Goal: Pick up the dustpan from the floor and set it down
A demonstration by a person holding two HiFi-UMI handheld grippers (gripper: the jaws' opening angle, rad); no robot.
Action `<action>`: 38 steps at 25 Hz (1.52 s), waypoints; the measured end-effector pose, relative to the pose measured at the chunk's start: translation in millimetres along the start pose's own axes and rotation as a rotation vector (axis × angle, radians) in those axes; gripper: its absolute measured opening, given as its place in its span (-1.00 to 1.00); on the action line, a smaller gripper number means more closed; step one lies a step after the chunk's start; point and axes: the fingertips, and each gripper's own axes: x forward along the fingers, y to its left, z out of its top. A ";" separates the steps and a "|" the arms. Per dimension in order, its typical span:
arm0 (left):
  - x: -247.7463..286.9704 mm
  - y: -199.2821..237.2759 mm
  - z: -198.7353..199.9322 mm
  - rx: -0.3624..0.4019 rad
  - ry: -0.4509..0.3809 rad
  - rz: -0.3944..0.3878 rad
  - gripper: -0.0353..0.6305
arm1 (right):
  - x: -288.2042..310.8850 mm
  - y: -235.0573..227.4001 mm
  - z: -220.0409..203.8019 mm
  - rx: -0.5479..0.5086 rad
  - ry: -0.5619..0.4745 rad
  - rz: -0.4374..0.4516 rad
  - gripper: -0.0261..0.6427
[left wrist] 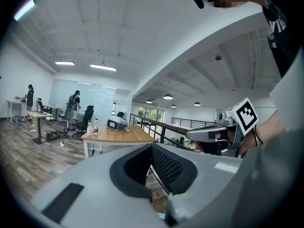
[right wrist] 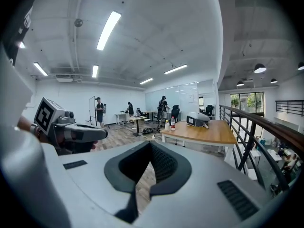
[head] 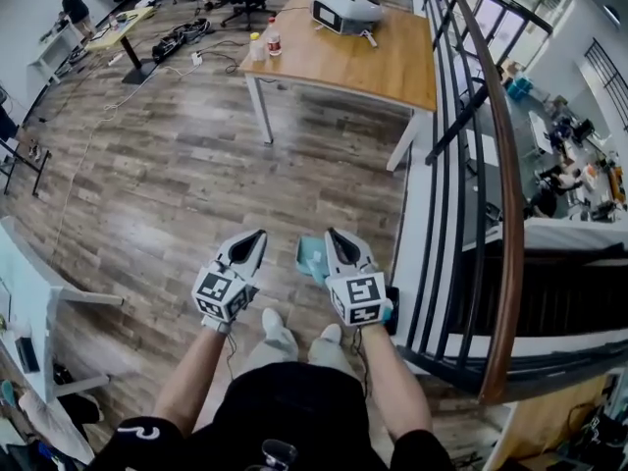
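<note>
A teal dustpan (head: 311,257) lies on the wooden floor just ahead of the person's feet, its right side hidden behind my right gripper. My left gripper (head: 255,235) hovers to the left of the dustpan, apart from it. My right gripper (head: 335,234) hovers above the dustpan's right edge. Both point forward, nearly level. In the left gripper view the left gripper (left wrist: 152,146) has its jaws together at the tips with nothing held. In the right gripper view the right gripper (right wrist: 151,144) is shut and empty as well.
A wooden table (head: 392,67) stands ahead with a white device (head: 343,10) and bottles (head: 265,42) on it. A dark stair railing (head: 491,165) runs along the right. A white table (head: 29,273) edges in at the left. Desks, chairs and people are far off.
</note>
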 end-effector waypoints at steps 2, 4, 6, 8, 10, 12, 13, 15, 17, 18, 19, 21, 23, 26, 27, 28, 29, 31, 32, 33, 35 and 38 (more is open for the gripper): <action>6.8 -6.1 -9.5 -0.009 0.007 0.006 -0.90 | -0.7 -6.2 -10.6 -0.001 0.012 0.011 -0.94; 14.1 -11.4 -16.4 -0.022 0.014 0.014 -0.90 | -0.9 -13.2 -19.8 -0.006 0.027 0.024 -0.94; 24.5 -13.6 -21.3 -0.032 0.017 0.026 -0.90 | 2.3 -23.2 -28.5 -0.011 0.038 0.035 -0.94; 36.2 -12.7 -30.5 -0.037 0.018 0.036 -0.90 | 10.0 -33.0 -41.5 -0.014 0.046 0.047 -0.94; 44.7 -10.4 -46.7 -0.042 0.023 0.049 -0.90 | 19.3 -38.7 -59.8 -0.012 0.056 0.065 -0.94; 50.4 -8.1 -65.6 -0.048 0.033 0.063 -0.90 | 28.3 -41.0 -79.4 -0.010 0.068 0.082 -0.94; 53.1 -7.0 -74.6 -0.052 0.035 0.068 -0.90 | 32.8 -41.7 -88.7 -0.014 0.074 0.088 -0.94; 57.8 -5.5 -92.0 -0.061 0.039 0.078 -0.90 | 40.8 -42.5 -106.8 -0.027 0.085 0.099 -0.94; 60.3 -6.1 -111.4 -0.075 0.049 0.087 -0.90 | 45.7 -42.6 -125.5 -0.032 0.100 0.112 -0.94; 61.0 -7.2 -121.5 -0.084 0.055 0.092 -0.90 | 47.3 -42.6 -135.2 -0.032 0.109 0.119 -0.94; 61.8 -8.0 -131.5 -0.092 0.061 0.096 -0.90 | 49.0 -42.6 -145.2 -0.030 0.118 0.126 -0.94; 63.9 -7.6 -151.8 -0.103 0.070 0.099 -0.90 | 53.8 -42.4 -166.8 -0.022 0.134 0.134 -0.94; 66.6 -4.8 -172.7 -0.110 0.079 0.101 -0.90 | 59.7 -40.5 -189.8 -0.004 0.152 0.142 -0.94; 67.8 -3.0 -203.1 -0.136 0.098 0.108 -0.90 | 67.2 -33.0 -231.4 0.025 0.199 0.160 -0.77; 67.5 -3.4 -211.9 -0.144 0.103 0.111 -0.90 | 69.7 -29.5 -246.1 0.033 0.220 0.169 -0.71; 66.9 -3.8 -220.1 -0.151 0.109 0.113 -0.90 | 72.7 -26.0 -261.0 0.040 0.241 0.178 -0.65; 66.3 -4.0 -227.9 -0.158 0.114 0.116 -0.90 | 76.4 -22.5 -276.1 0.046 0.264 0.185 -0.57; 65.1 -2.9 -242.6 -0.171 0.124 0.122 -0.90 | 86.1 -16.7 -307.4 0.054 0.310 0.190 -0.45; 64.2 -1.7 -249.1 -0.175 0.128 0.123 -0.90 | 91.8 -13.8 -323.1 0.057 0.333 0.187 -0.37; 62.6 0.0 -254.7 -0.178 0.131 0.125 -0.90 | 97.4 -10.4 -338.3 0.058 0.357 0.184 -0.30; 58.5 3.4 -264.1 -0.182 0.135 0.125 -0.90 | 107.7 -2.8 -366.3 0.049 0.402 0.174 -0.20; 54.2 9.2 -277.2 -0.190 0.144 0.130 -0.90 | 122.5 6.9 -399.5 0.026 0.456 0.162 -0.14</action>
